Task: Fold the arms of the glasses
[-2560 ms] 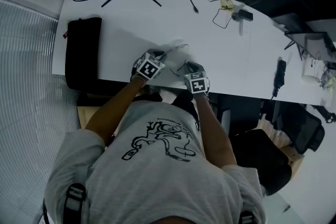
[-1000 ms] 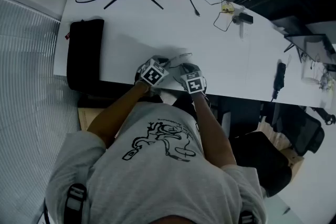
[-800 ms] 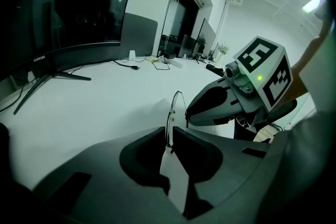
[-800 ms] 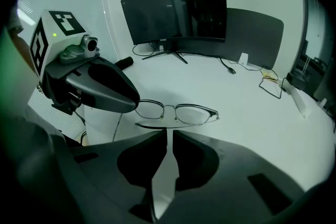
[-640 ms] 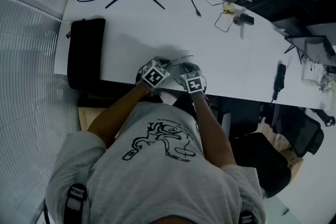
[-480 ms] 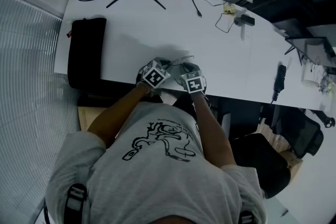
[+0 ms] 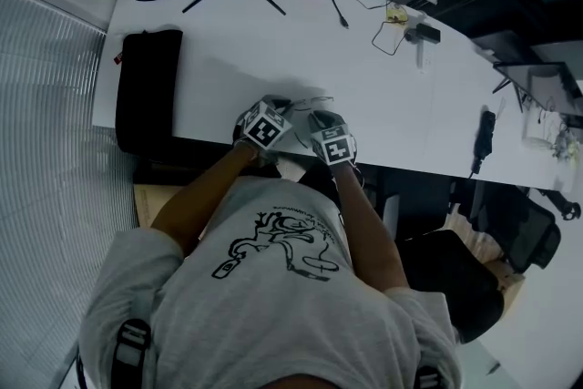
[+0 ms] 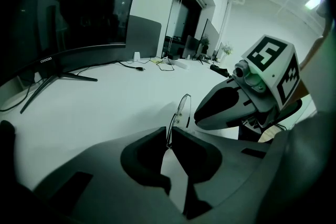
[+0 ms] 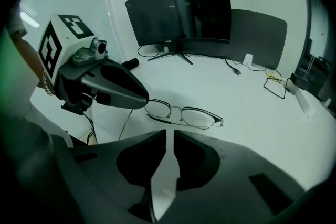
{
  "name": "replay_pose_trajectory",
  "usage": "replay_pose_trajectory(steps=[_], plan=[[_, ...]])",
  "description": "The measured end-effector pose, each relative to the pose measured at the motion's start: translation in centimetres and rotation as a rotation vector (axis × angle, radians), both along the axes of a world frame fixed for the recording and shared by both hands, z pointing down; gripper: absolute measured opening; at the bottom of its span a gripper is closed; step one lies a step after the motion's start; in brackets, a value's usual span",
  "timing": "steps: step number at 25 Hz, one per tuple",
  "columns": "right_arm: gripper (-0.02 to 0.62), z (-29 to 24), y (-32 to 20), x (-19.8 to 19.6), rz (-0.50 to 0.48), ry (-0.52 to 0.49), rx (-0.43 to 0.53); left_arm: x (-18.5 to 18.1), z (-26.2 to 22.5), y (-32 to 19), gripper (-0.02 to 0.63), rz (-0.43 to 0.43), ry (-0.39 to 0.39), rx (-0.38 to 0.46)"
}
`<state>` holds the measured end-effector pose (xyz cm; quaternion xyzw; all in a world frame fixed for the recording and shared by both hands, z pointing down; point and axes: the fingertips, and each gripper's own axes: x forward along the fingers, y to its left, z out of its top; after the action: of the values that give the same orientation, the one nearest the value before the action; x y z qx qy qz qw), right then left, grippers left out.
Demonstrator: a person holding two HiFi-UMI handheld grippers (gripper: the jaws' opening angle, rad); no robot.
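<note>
**Glasses clamped at one end, second gripper poised to fold**

Shows thin-rimmed glasses [image 9: 184, 114] low on a white table [image 9: 252, 113], near its front edge, lenses side by side. Shows the left gripper [image 8: 169, 136] clamped on one end of the frame, jaws pressed together on the thin rim. Shows the right gripper [image 9: 169, 136] just short of the lenses, jaws almost touching, nothing between them. Cannot make out either arm's position for certain; possibly one dark arm folded behind the lenses.

Judged as the folding step, not yet finished. To do it well:

- Hold the left clamp steady, preventing any swivel or slide of the frame.
- Bring the narrowed right jaws against the outside of the free arm, nearer its tip than its hinge.
- Push gently inward, along the hinge's own swing, until flat behind the lenses.
- Avoid pressing on the glass or down onto the table, given thin and probably easily bent wire.
- Fold the lower-lying arm first, then the other over it.
</note>
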<state>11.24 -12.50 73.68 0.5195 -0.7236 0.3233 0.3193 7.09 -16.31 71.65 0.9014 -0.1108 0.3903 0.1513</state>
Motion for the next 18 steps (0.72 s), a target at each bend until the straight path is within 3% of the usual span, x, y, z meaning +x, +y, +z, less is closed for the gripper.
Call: replay_pose_trajectory(steps=[5,15,18], plan=[[0.121,-0.4,0.8,-0.6,-0.002,-0.021,0.020,0.1,-0.1,-0.4,0.049,0.004,-0.003,0.033],[0.378,-1.3,1.9,-3.9,-0.034,-0.111,0.038,0.4,-0.2,-0.7,0.048,0.022,-0.010,0.086],[0.407,-0.9,2.1,-4.7,-0.067,-0.106,0.027,0.5,-0.2,-0.8,0.047,0.019,-0.011,0.095]])
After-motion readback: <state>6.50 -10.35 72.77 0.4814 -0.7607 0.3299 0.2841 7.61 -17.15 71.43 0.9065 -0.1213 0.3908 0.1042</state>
